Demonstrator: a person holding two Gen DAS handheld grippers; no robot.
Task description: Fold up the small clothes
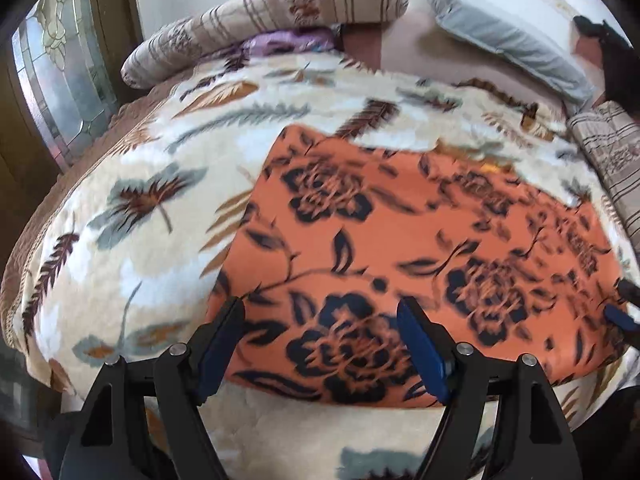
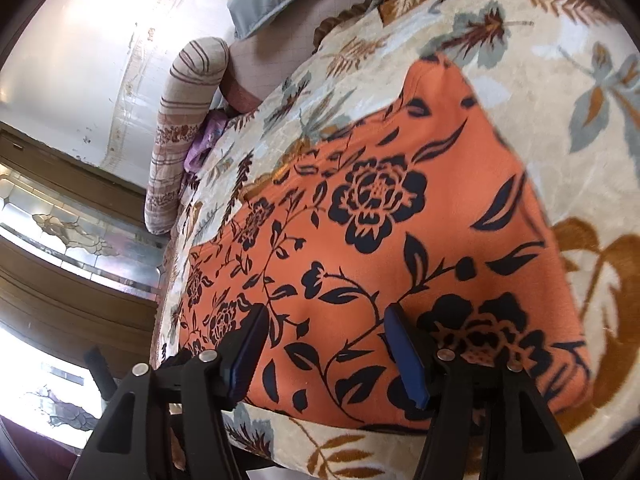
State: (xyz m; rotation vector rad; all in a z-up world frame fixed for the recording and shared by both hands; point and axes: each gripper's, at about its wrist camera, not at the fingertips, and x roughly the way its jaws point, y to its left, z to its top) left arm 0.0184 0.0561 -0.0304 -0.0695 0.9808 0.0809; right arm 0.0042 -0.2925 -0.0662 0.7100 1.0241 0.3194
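The bed (image 1: 120, 208), covered by a thick cream blanket (image 2: 560, 152) with a leaf print, is stretching away ahead of both claws and is carrying everything. The plush pile is giving a soft, uneven base, so any pinch made low is likely to be gathering blanket along with the garment.

The orange garment (image 1: 400, 220), printed with dark flowers, is lying flat on the blanket just beyond and under both claws, its near edge running below the tips. It appears to be already doubled into a rough rectangle; if so, a grab taking only the top layer would be peeling the fold apart instead of carrying it over.

The left claw (image 1: 320, 324) is standing released, its blue pads spread wide over the near left part of the garment with nothing between them. The right claw (image 2: 326, 334) is likewise released and empty, hovering over the near edge on the other side.

With the claws sitting unevenly along that edge, lifting from mismatched spots would probably be skewing the next fold and leaving corners out of line.
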